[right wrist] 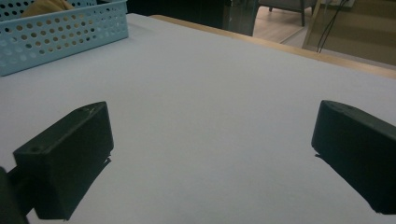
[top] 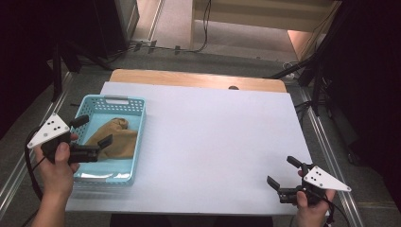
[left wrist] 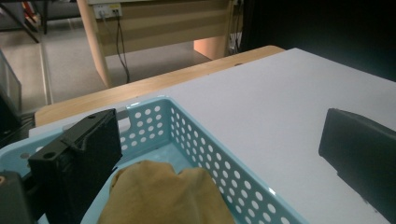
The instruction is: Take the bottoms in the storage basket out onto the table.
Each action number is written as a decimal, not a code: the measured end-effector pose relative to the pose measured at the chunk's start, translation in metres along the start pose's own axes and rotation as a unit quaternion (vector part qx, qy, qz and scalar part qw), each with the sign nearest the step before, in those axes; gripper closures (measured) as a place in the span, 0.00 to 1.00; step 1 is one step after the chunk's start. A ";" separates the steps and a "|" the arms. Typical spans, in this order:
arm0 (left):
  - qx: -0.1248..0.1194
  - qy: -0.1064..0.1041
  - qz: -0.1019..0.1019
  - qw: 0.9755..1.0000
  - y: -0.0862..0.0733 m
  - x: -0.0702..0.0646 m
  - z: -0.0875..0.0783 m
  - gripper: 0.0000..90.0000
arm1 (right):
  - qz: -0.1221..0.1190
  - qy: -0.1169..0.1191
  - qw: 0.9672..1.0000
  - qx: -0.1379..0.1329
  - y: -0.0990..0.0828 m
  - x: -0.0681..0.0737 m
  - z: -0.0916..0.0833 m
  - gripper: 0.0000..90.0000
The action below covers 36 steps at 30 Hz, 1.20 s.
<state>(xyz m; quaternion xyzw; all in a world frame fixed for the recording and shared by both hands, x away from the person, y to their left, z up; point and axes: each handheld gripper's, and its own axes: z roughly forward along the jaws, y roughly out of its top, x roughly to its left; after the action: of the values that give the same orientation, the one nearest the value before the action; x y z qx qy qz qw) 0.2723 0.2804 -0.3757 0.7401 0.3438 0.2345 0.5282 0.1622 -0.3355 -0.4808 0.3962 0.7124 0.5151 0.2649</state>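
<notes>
A light blue perforated basket (top: 141, 124) stands at the table's left, and a crumpled tan cloth (top: 116, 139) lies inside it. My left gripper (top: 96, 129) hovers open over the basket's near left part, just above the cloth and holding nothing. In the left gripper view the cloth (left wrist: 163, 196) lies low between the jaws, inside the basket's wall (left wrist: 205, 147). My right gripper (top: 281, 170) is open and empty over the near right corner of the table. The right gripper view has the basket (right wrist: 60, 32) far off at the upper left.
A white sheet (top: 213, 142) covers the table, with a strip of bare wood (top: 198, 78) along its far edge. Dark stands and cables surround the table on the floor. A metal rail (top: 331, 156) runs along the right side.
</notes>
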 end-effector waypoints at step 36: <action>0.183 -0.009 -0.011 0.983 -0.028 0.052 0.073 0.00 | 0.000 0.020 1.000 0.014 -0.002 -0.001 0.004 0.00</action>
<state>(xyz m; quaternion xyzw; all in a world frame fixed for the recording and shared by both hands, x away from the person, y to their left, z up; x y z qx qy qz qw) 0.3511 0.2806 -0.4269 0.8225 0.3838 0.1552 0.3900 0.1656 -0.3344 -0.4837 0.3893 0.7251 0.5126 0.2449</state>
